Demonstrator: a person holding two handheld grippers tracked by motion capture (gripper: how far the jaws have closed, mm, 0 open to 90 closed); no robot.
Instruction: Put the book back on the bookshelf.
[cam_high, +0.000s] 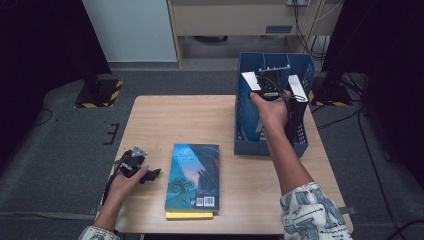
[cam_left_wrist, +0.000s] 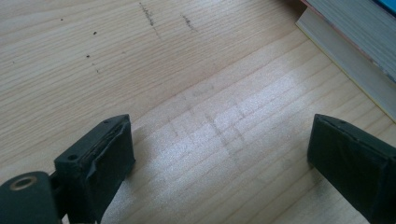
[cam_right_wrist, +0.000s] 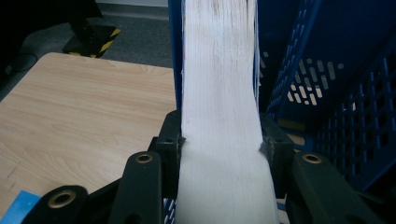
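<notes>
The white-edged book (cam_right_wrist: 219, 93) stands in the blue crate (cam_high: 272, 147), page edge pinched in the right tool (cam_right_wrist: 219, 140). I'd keep it upright, lower straight. Left tool (cam_left_wrist: 219, 154) rests spread on the counter (cam_high: 190, 120) beside the stacked books (cam_high: 192, 177).

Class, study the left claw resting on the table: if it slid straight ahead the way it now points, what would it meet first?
Probably the stacked books: the left claw, jaws open on bare wood, points toward the blue-covered book lying on a yellow one. The left gripper view puts their page edges slightly off to the side, so it might just graze them.
</notes>
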